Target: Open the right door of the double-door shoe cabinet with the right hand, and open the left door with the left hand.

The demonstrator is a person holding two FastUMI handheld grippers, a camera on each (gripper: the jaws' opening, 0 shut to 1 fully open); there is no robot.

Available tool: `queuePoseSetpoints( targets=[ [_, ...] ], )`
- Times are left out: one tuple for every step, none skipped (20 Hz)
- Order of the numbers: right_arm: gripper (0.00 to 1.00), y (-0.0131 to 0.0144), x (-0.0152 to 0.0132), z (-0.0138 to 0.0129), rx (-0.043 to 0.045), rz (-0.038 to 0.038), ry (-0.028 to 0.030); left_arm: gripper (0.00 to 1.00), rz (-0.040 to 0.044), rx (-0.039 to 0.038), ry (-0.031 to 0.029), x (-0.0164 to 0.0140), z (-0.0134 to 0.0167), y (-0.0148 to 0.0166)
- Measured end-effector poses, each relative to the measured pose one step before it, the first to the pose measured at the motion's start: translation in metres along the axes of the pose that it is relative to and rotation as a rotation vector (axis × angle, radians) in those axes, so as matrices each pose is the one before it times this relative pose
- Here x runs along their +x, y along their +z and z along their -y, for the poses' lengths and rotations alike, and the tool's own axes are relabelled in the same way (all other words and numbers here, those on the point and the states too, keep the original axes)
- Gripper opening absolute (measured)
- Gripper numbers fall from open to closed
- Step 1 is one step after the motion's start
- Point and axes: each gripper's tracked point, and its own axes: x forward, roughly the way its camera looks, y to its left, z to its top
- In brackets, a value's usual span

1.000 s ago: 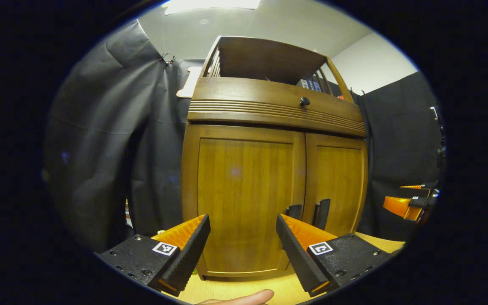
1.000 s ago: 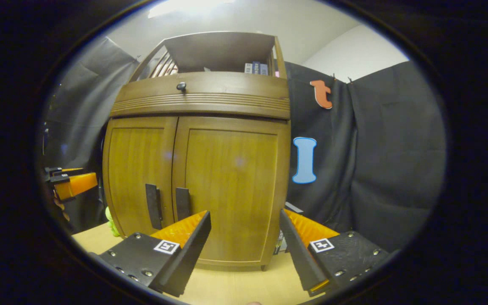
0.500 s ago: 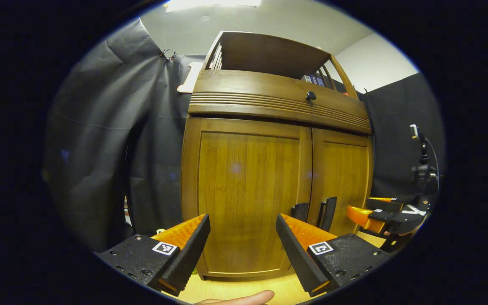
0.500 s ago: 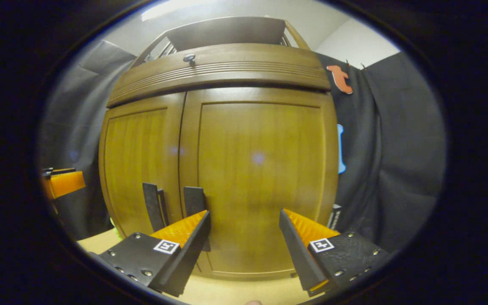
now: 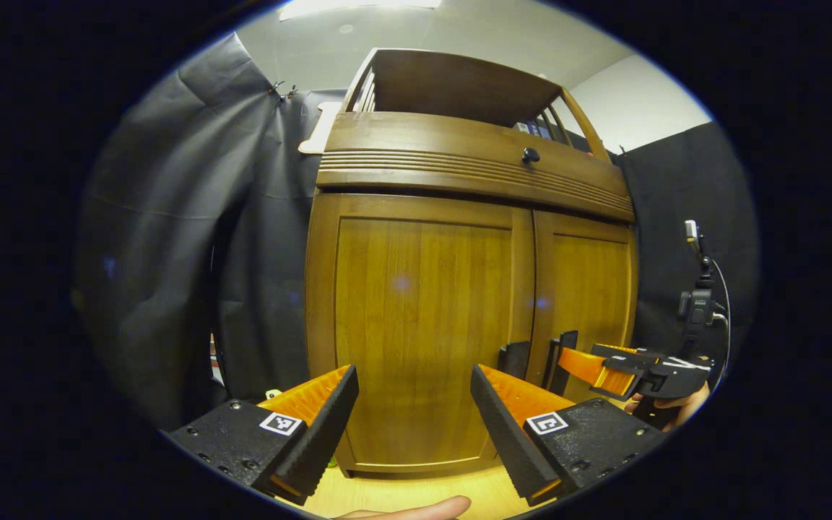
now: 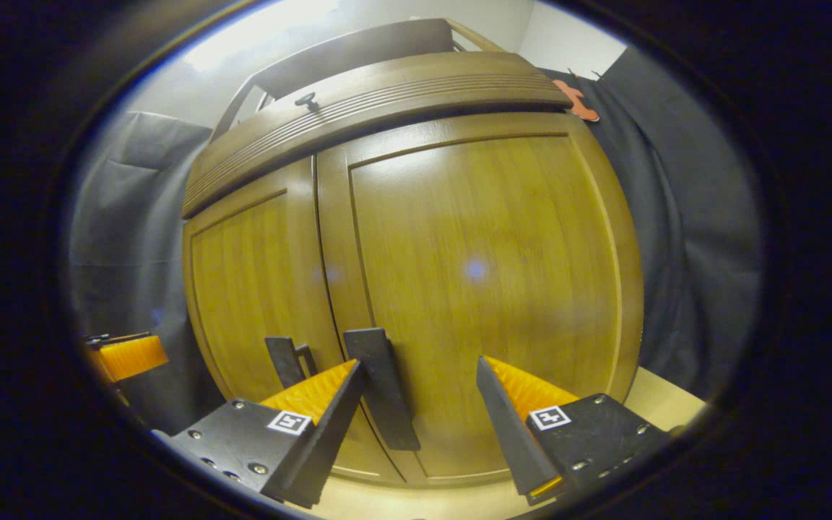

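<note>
Closing on the right door's handle (image 6: 383, 390), right gripper (image 6: 416, 404) jaws wide, empty; left gripper (image 5: 412, 412) likewise. Stiff hinged wood: grip that slim bar.

Each gripper carries two wedge-shaped fingers with ribbed inner faces on black, textured mounting blocks studded with small screws. The left gripper (image 5: 414, 379) and right gripper (image 6: 417, 375) each bear square black-and-white markers on both blocks.
</note>
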Motion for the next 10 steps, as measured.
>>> queuePoseSetpoints(
  targets=[
    [0.90,0.00026,0.00083,-0.00283,-0.01280,0.00564,0.00090,0.94,0.00004,0.00354,0.00688,-0.00033,-0.00240,-0.00065],
    [0.90,0.00113,0.00177,-0.00311,-0.00861,0.00609,0.00491,0.97,0.00249,-0.00012,0.00477,-0.00006,-0.00085,0.00034],
    [0.90,-0.00154,-0.00069,-0.00124,-0.00876,0.00097,0.01024,0.97,0.00011,-0.00036,0.00158,0.00031,-0.00052,0.00030],
    [0.90,-0.00277,0.00216,-0.00191,-0.01433,-0.00866,0.01132,0.94,-0.00034,-0.00032,-0.00031,0.00071,0.00090,-0.00025],
    [0.94,-0.00363,0.00309,0.00154,-0.02445,-0.01877,0.00305,0.97,-0.00063,-0.00035,-0.00387,-0.00007,0.00108,-0.00012],
    [0.94,-0.00261,0.00312,0.00028,-0.03784,-0.02332,-0.00387,0.94,-0.00115,-0.00043,-0.00641,-0.00081,0.00039,0.00054],
    [0.90,-0.00284,0.00169,0.00052,-0.03665,-0.01306,-0.01498,0.97,-0.00073,-0.00143,-0.00449,-0.00029,0.00033,-0.00017],
    [0.94,0.00163,-0.00215,0.00106,-0.03039,-0.00465,-0.01109,0.97,-0.00044,0.00024,-0.00260,-0.00006,-0.00072,-0.00046],
    [0.94,0.00028,-0.00225,0.00510,-0.01449,-0.00526,-0.02975,0.95,-0.00089,0.00075,0.00115,0.00053,-0.00056,0.00028],
    [0.82,0.00350,-0.00987,0.00051,0.02019,-0.00058,0.01178,0.97,-0.00350,0.00213,0.00460,0.00076,0.00027,-0.00190]
  ],
)
